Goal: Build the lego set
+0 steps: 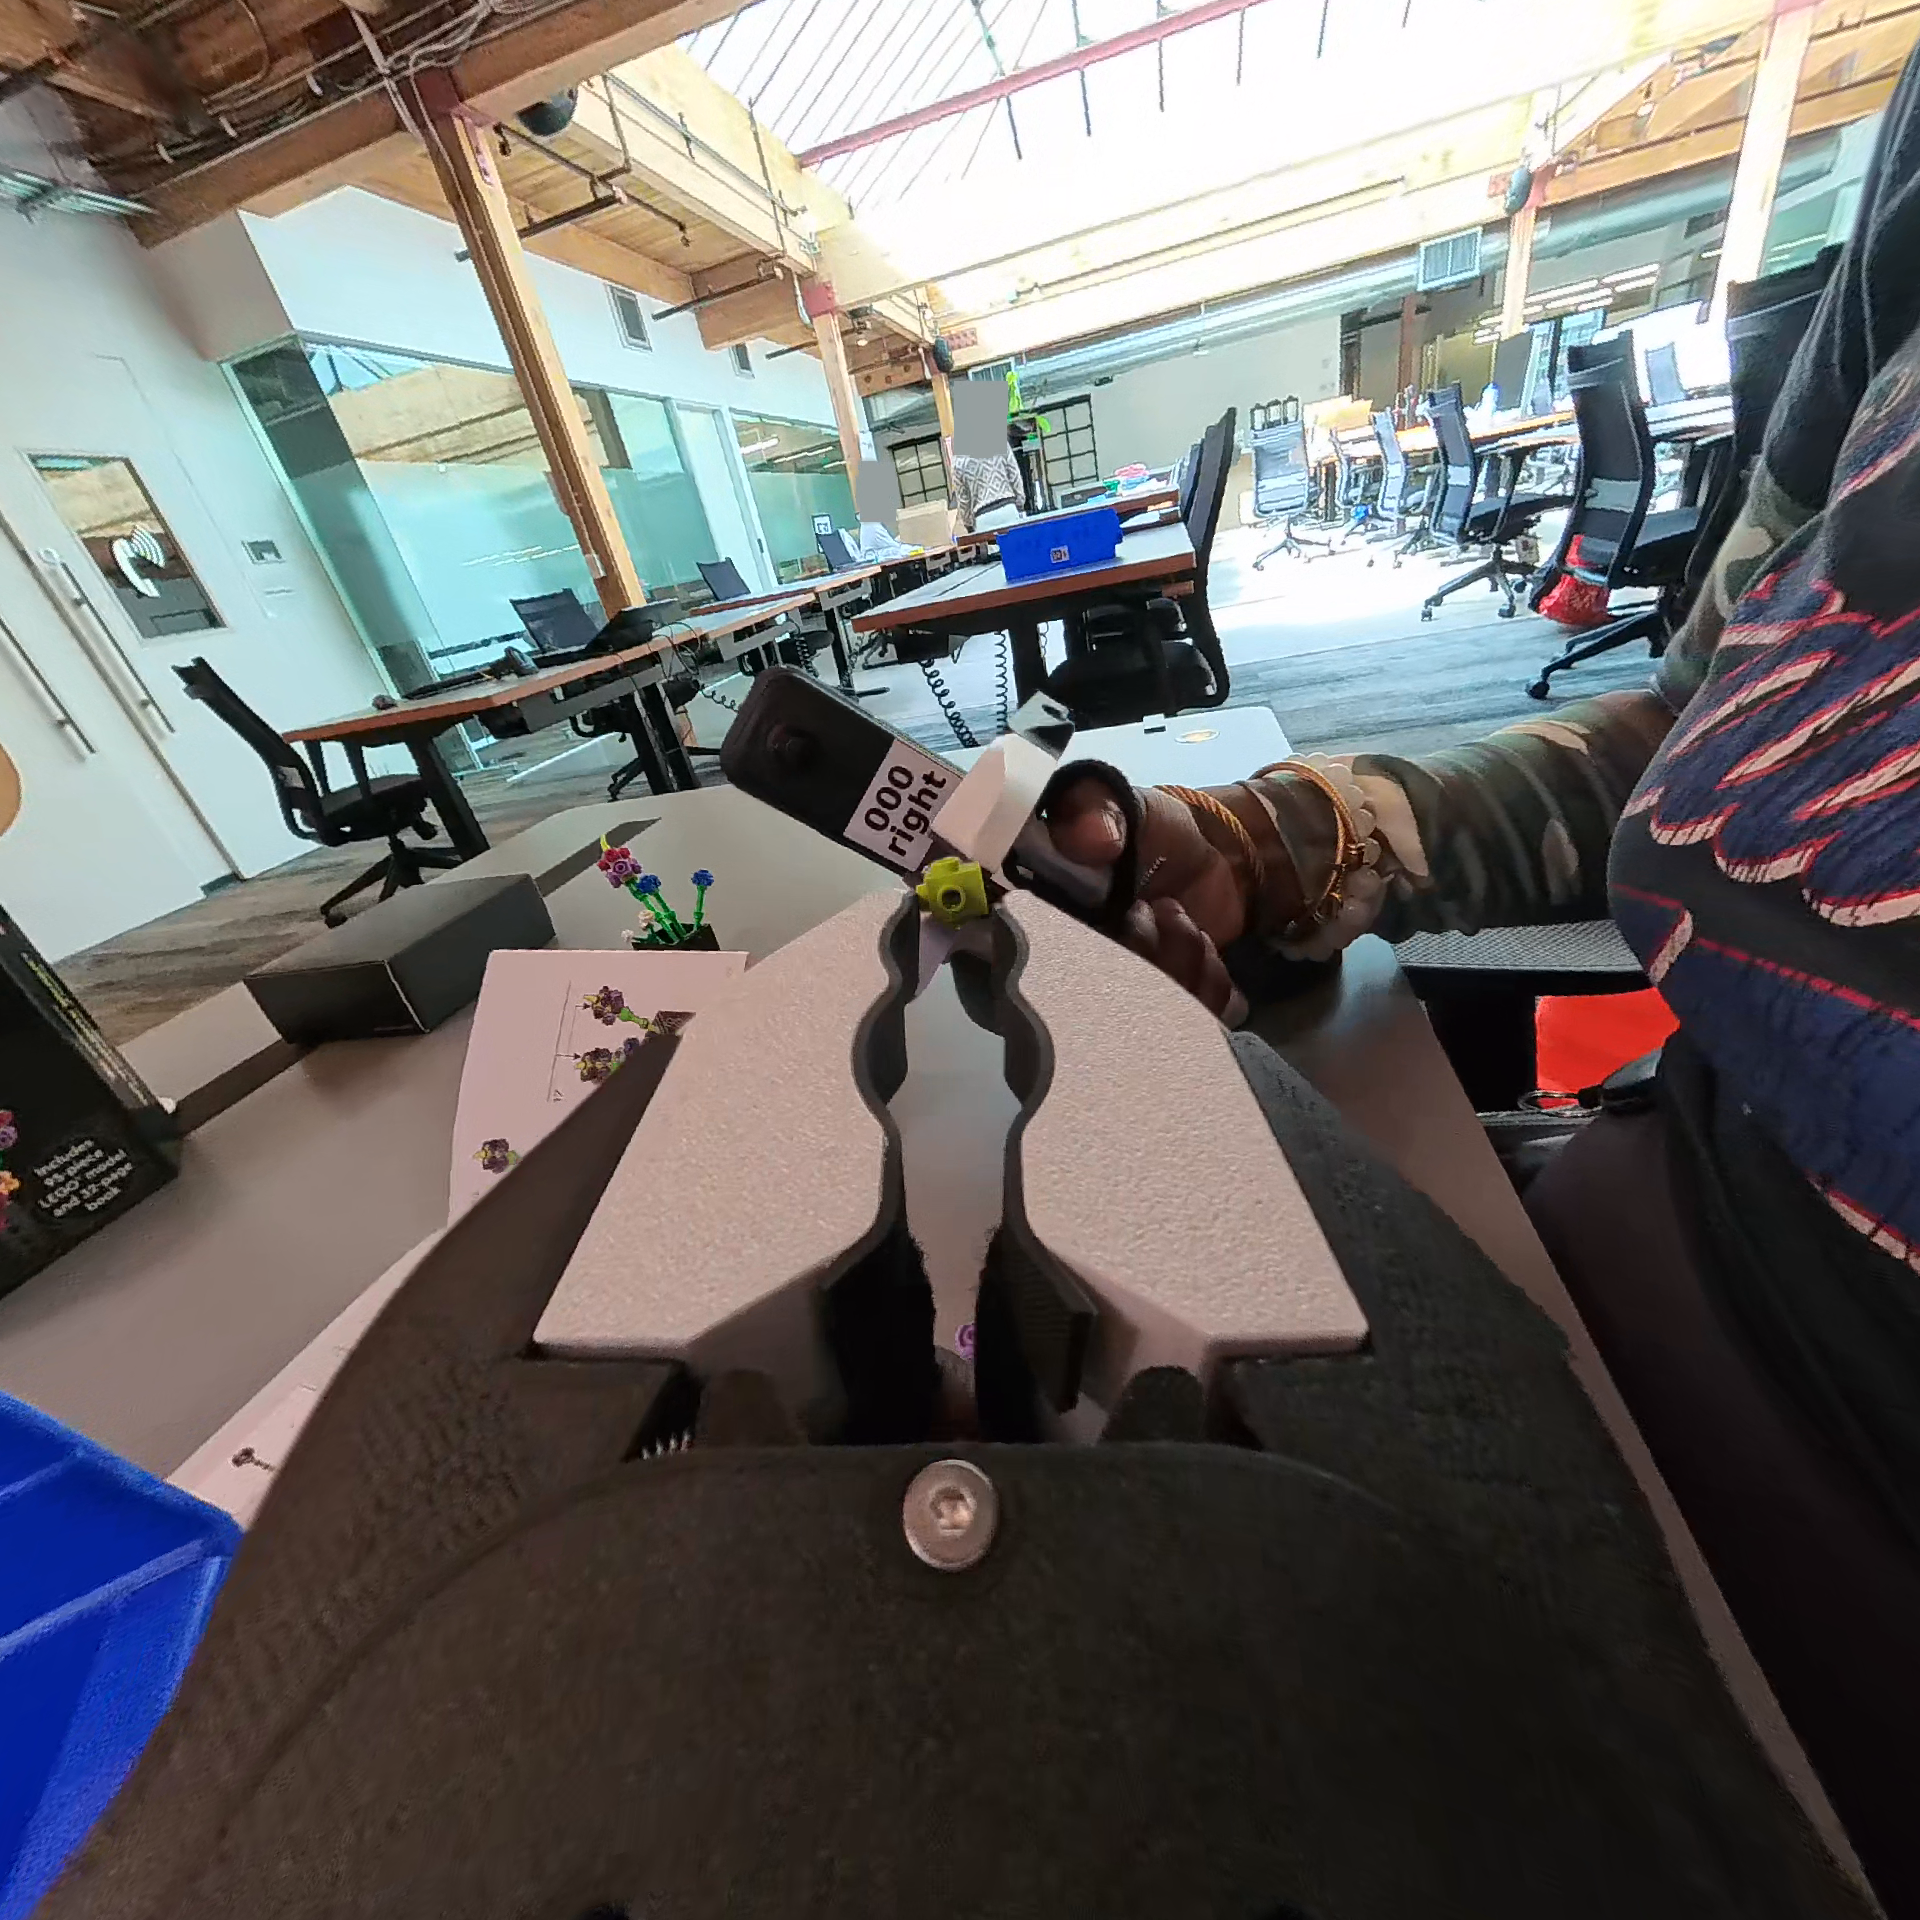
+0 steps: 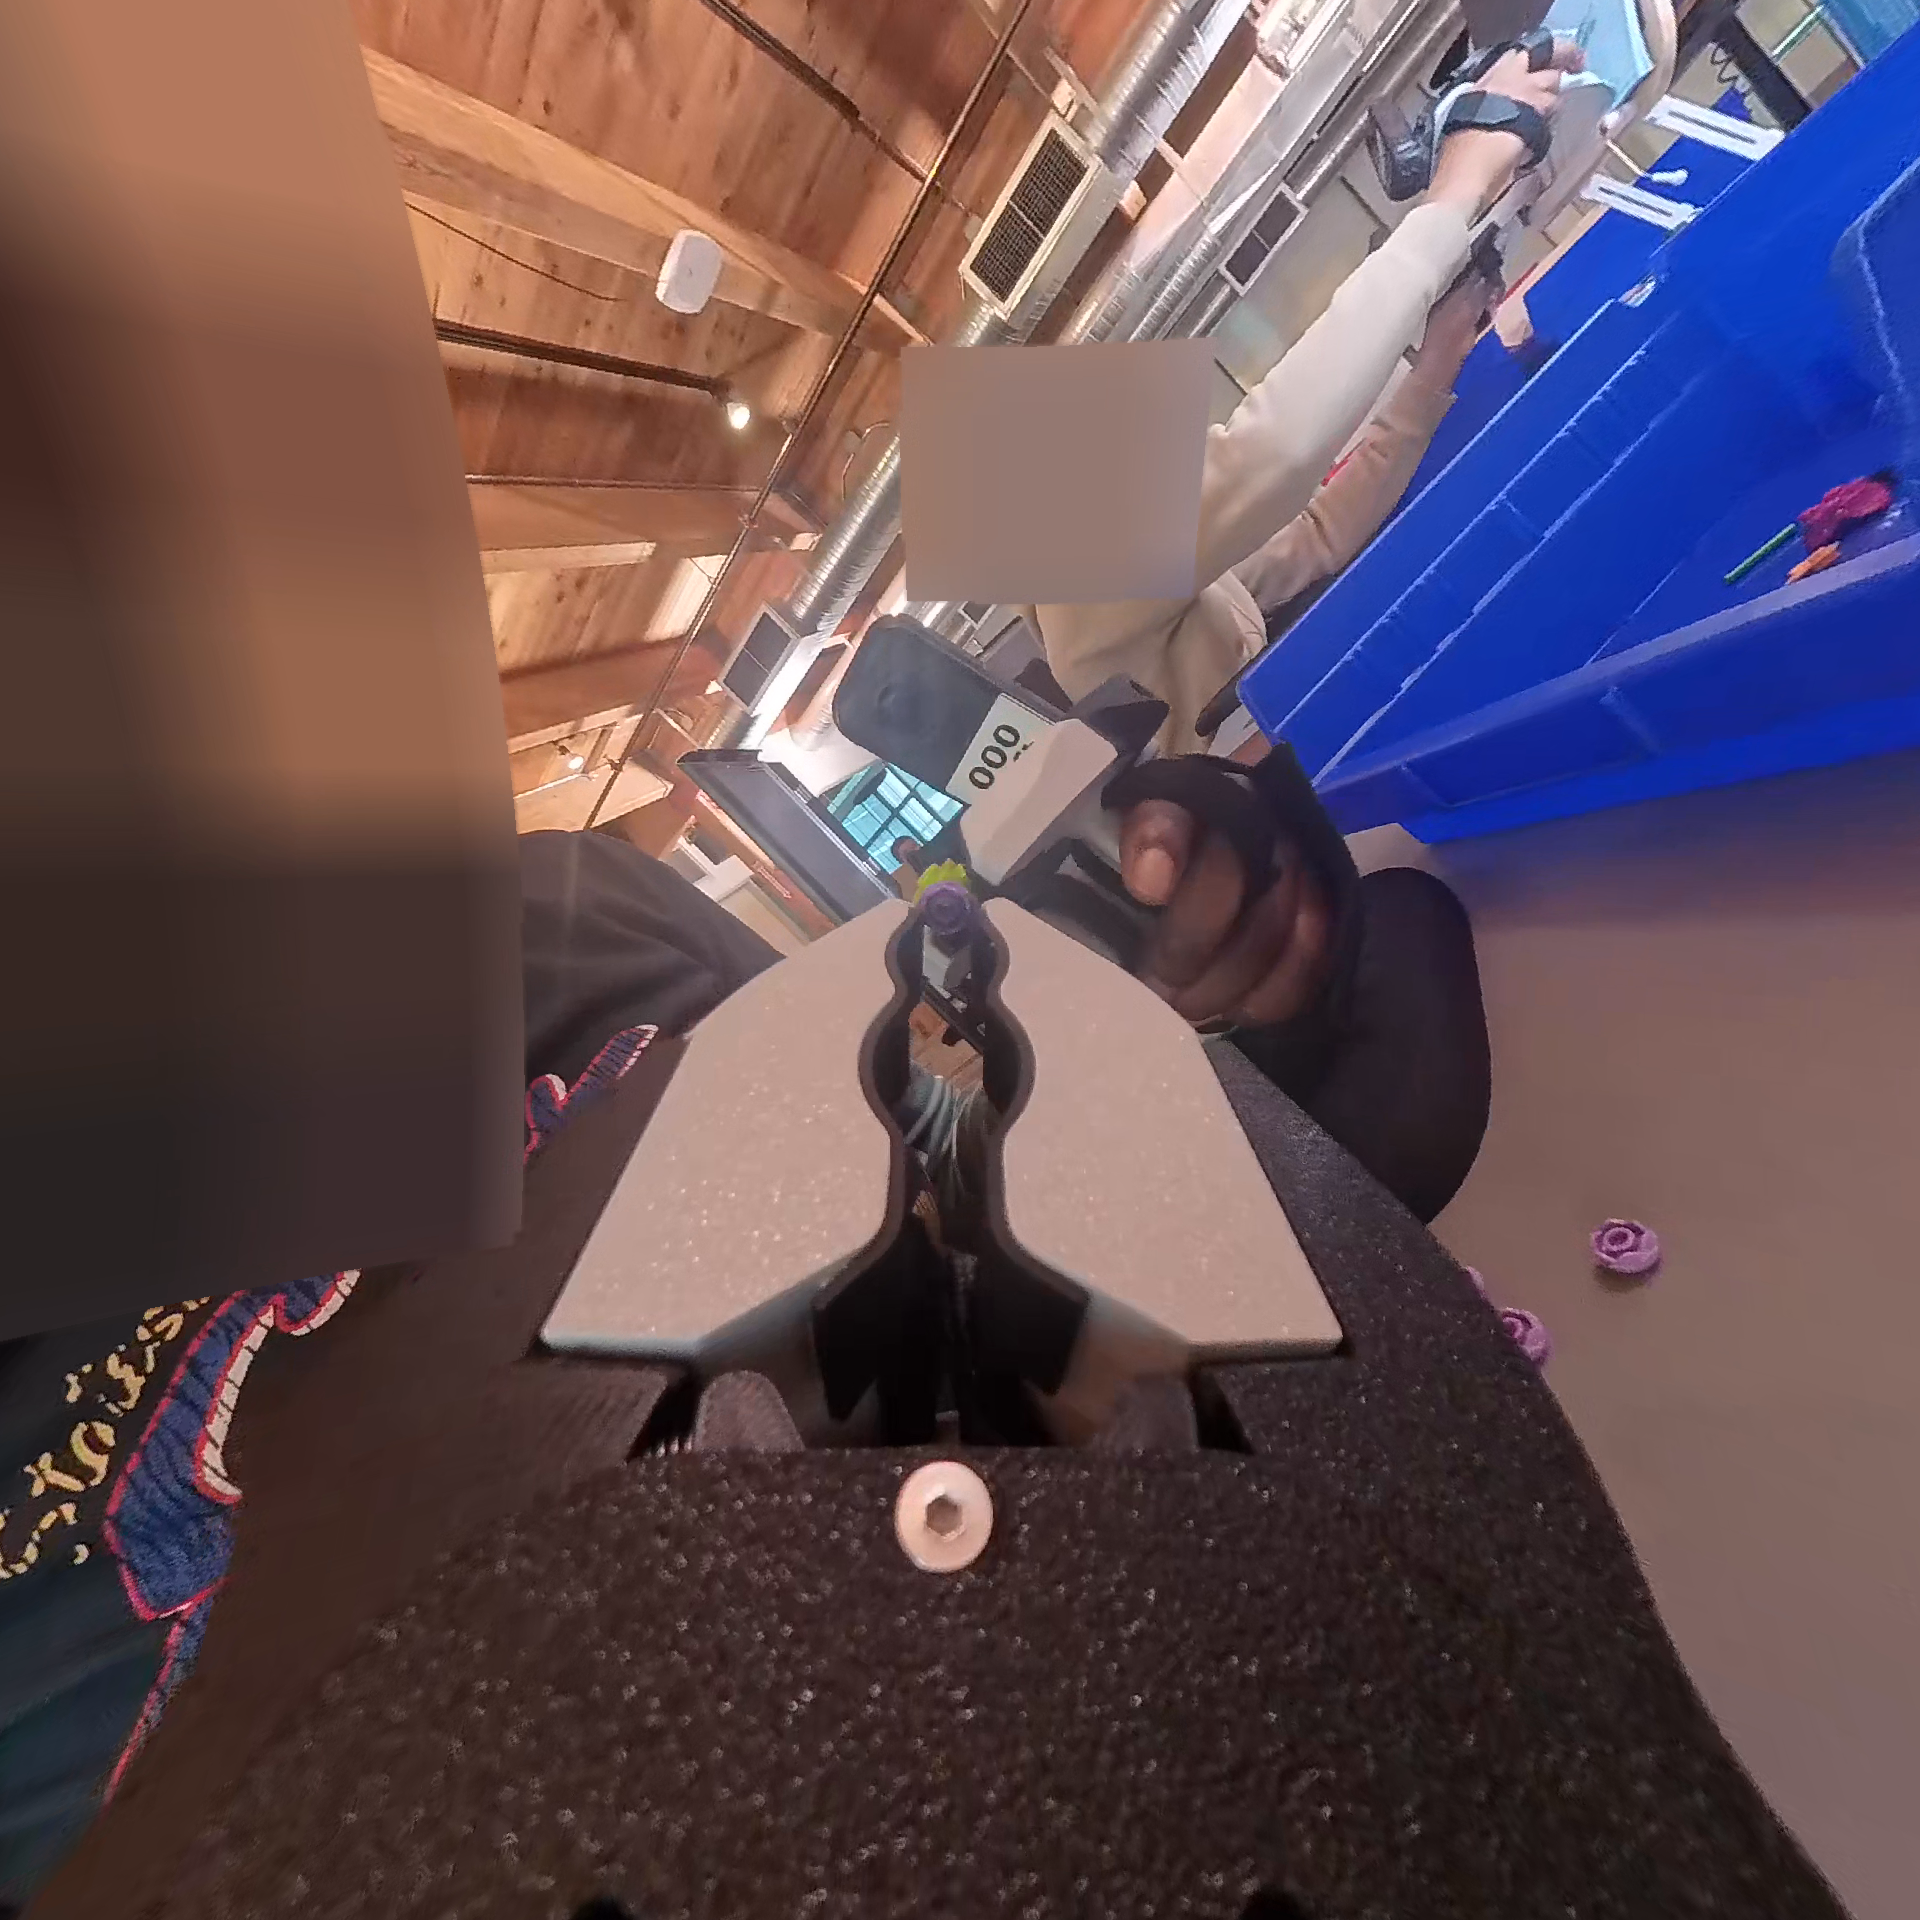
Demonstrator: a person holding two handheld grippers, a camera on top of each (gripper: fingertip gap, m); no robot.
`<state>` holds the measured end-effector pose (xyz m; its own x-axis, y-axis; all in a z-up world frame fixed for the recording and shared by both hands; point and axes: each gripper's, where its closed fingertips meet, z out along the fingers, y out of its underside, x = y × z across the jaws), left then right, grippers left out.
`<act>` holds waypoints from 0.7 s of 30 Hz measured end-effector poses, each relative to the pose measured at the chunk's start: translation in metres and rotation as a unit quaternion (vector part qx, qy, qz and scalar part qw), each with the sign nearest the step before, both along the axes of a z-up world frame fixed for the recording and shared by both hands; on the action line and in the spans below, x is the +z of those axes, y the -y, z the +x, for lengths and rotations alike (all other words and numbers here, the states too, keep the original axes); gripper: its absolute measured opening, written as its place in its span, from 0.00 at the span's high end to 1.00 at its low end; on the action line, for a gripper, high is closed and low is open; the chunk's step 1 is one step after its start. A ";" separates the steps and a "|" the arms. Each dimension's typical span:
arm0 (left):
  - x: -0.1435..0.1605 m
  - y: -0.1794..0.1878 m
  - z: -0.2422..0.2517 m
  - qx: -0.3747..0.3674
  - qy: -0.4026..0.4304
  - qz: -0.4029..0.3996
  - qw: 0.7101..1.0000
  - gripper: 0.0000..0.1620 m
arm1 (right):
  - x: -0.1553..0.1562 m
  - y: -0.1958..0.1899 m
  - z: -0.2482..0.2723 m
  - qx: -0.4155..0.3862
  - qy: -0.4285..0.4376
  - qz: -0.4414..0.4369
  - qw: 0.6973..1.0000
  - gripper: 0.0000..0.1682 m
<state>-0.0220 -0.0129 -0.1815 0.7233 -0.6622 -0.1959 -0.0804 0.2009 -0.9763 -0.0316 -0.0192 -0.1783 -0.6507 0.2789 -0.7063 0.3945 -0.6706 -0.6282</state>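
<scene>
My left gripper [image 1: 951, 906] is shut on a small lime green brick [image 1: 952, 890], held up above the table. My right gripper [image 2: 948, 916] is shut on a round purple flower piece [image 2: 948, 907]. The two gripper tips meet tip to tip, so the purple piece sits against the lime brick [image 2: 941, 879]. The other gripper's body shows close behind the tips in each view. A small built flower model [image 1: 665, 907] in a black pot stands on the table behind an open instruction booklet [image 1: 582, 1049].
Loose purple flower pieces [image 2: 1624, 1245] lie on the grey table at right. Blue bins [image 2: 1621, 644] stand behind them, and a blue bin corner [image 1: 73, 1621] is at lower left. A black box [image 1: 400, 956] and the set's box [image 1: 62, 1122] stand at left. Left and right tips are no more than a few centimetres apart.
</scene>
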 end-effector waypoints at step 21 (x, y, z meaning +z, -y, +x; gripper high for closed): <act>-0.007 -0.014 -0.044 0.118 -0.019 -0.009 0.993 0.93 | -0.116 -0.021 -0.002 0.048 0.139 0.599 0.787 0.86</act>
<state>-0.0662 0.0008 -0.1885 0.8505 -0.4791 -0.2168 -0.1608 0.1556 -0.9746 -0.0332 0.0013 -0.2943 -0.5756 0.8124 -0.0932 0.6418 0.3782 -0.6671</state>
